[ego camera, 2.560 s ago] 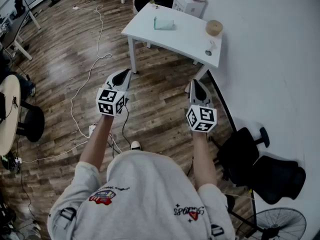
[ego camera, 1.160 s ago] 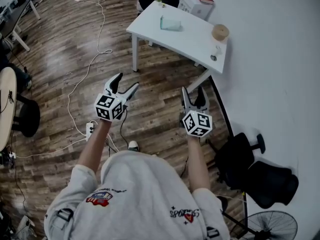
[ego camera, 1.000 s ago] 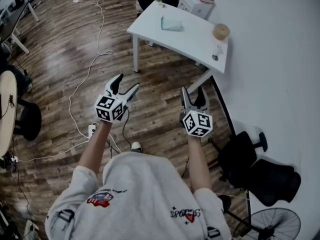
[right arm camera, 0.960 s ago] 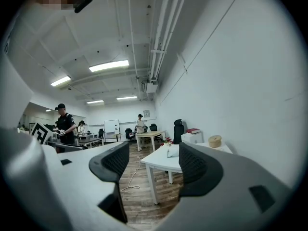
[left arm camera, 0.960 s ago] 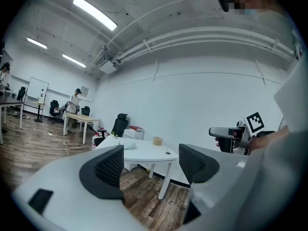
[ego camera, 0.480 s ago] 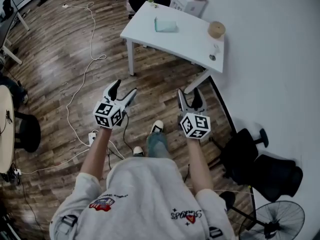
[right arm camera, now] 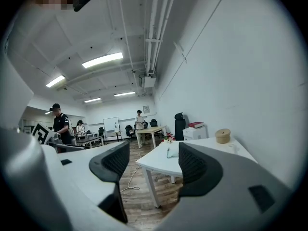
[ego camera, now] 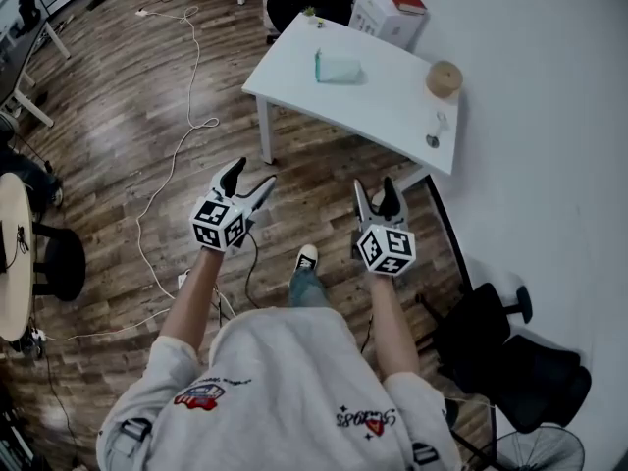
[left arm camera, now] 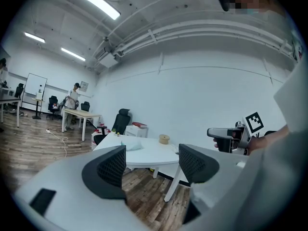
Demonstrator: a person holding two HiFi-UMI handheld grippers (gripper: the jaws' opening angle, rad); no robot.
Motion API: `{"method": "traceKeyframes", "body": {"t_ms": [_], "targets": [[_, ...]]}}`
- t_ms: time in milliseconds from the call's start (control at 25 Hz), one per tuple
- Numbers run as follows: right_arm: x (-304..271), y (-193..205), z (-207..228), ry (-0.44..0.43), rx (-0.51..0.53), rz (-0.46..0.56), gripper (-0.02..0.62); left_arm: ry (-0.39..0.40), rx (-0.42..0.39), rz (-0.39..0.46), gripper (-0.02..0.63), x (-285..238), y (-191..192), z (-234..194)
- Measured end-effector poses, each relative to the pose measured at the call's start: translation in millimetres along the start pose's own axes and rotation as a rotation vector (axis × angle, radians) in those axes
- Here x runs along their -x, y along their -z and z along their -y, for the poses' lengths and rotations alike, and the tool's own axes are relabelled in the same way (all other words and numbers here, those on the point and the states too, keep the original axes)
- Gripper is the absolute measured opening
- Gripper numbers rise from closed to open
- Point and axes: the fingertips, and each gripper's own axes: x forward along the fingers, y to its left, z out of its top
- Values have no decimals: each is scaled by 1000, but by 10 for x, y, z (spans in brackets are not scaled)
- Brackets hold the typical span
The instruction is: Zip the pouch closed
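Note:
The pale green pouch [ego camera: 339,67] lies on the white table [ego camera: 383,101] well ahead of me, also seen as the pouch [left arm camera: 131,145] in the left gripper view and the pouch [right arm camera: 172,152] in the right gripper view. My left gripper [ego camera: 247,179] is held in the air over the wooden floor, open and empty. My right gripper [ego camera: 378,194] hangs beside it, also open and empty. Both are a good distance short of the table. Whether the pouch's zip is open cannot be told from here.
A tape roll [ego camera: 444,79] and a small object [ego camera: 433,137] sit at the table's right end. A white box with a red book [ego camera: 388,13] stands behind it. Black chairs [ego camera: 510,361] are at my right, a white cable [ego camera: 186,86] runs across the floor, and people [right arm camera: 60,121] stand far off.
Both grippers have gone from shut to open since the earliest frame. The person has stepped forward, one foot now showing, and the table sits a little lower in the head view.

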Motion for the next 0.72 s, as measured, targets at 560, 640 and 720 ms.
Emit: {"method": "traceKeyframes", "body": {"t_ms": [560, 640, 720], "targets": [[-2183, -518, 1319, -69, -15, -16, 297, -79, 29, -5, 339, -2111, -588, -782], [-2390, -490, 1445, -74, -30, -20, 296, -92, 27, -20, 339, -2274, -575, -859], [-2557, -477, 1506, -76, -39, -24, 298, -104, 30, -32, 339, -2366, -569, -943]]}}
